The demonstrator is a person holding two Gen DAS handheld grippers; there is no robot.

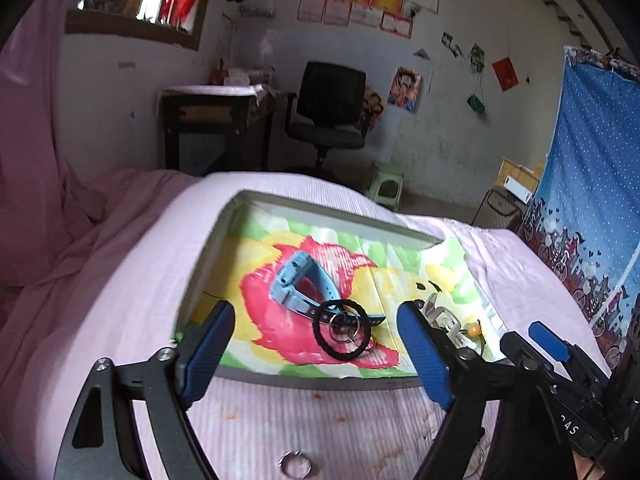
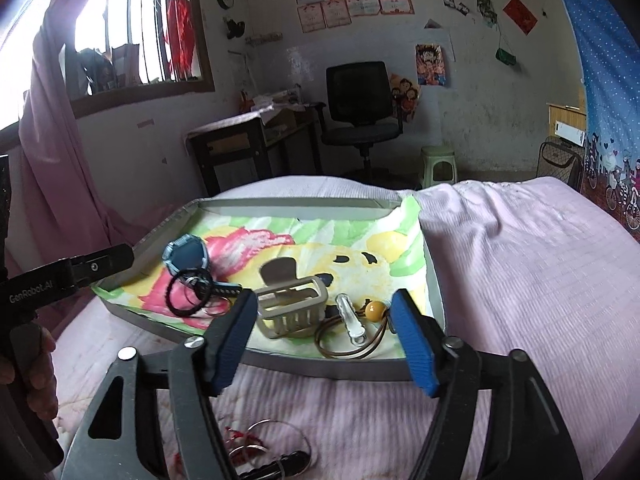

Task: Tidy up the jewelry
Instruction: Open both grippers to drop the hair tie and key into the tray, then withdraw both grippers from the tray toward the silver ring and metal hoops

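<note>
A grey tray (image 1: 320,380) (image 2: 320,368) lined with a flowered cloth lies on the pink bed. In it lie a light blue watch (image 1: 296,284) (image 2: 186,258), a black hair tie (image 1: 342,330) (image 2: 188,294) with metal rings, a beige claw clip (image 2: 290,302), a clear hair clip (image 2: 354,320) and a brown cord with a yellow bead (image 2: 374,310) (image 1: 474,330). My left gripper (image 1: 320,356) is open and empty, just short of the tray's near edge. My right gripper (image 2: 326,340) is open and empty over the near edge, by the claw clip. A silver ring (image 1: 295,465) and more rings with a red thread (image 2: 256,440) lie on the bed below the grippers.
The pink bedspread (image 2: 540,280) spreads to the right of the tray. Beyond the bed stand a dark desk (image 2: 248,144), a black office chair (image 2: 360,108) and a green stool (image 2: 438,166). A blue curtain (image 1: 592,200) hangs at the right.
</note>
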